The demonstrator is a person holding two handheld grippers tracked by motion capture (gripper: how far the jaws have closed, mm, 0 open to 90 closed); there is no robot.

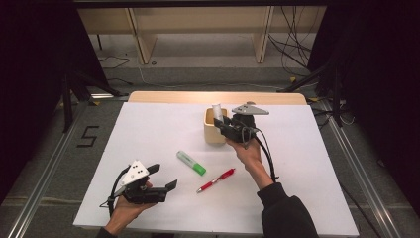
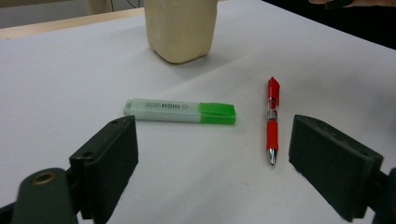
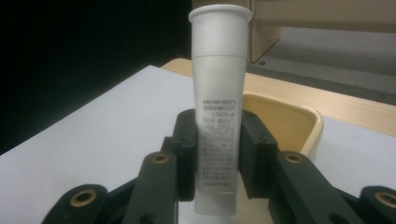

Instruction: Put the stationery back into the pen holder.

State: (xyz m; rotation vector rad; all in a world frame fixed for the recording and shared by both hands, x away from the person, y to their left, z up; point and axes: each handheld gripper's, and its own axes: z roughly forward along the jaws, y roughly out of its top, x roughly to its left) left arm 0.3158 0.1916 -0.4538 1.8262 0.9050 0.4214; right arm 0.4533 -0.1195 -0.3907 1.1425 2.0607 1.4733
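Observation:
My right gripper (image 3: pixel 217 140) is shut on a white tube (image 3: pixel 218 102) with small print, held upright with its cap end up. In the high view that right gripper (image 1: pixel 221 121) holds the white tube (image 1: pixel 217 109) over the cream cup (image 1: pixel 212 133) at the back middle of the table. The cream cup (image 3: pixel 292 119) sits just behind the tube in the right gripper view. My left gripper (image 1: pixel 163 178) rests open near the front left. Ahead of its jaws (image 2: pixel 212 163) lie a green highlighter (image 2: pixel 182 112) and a red pen (image 2: pixel 272 119), with the cream cup (image 2: pixel 181 30) beyond them.
A white sheet (image 1: pixel 148 134) covers the table, with a wooden edge (image 1: pixel 218 96) at the back. The green highlighter (image 1: pixel 191 162) and red pen (image 1: pixel 216 180) lie mid-table between the two hands. Cables and shelf legs stand on the floor beyond.

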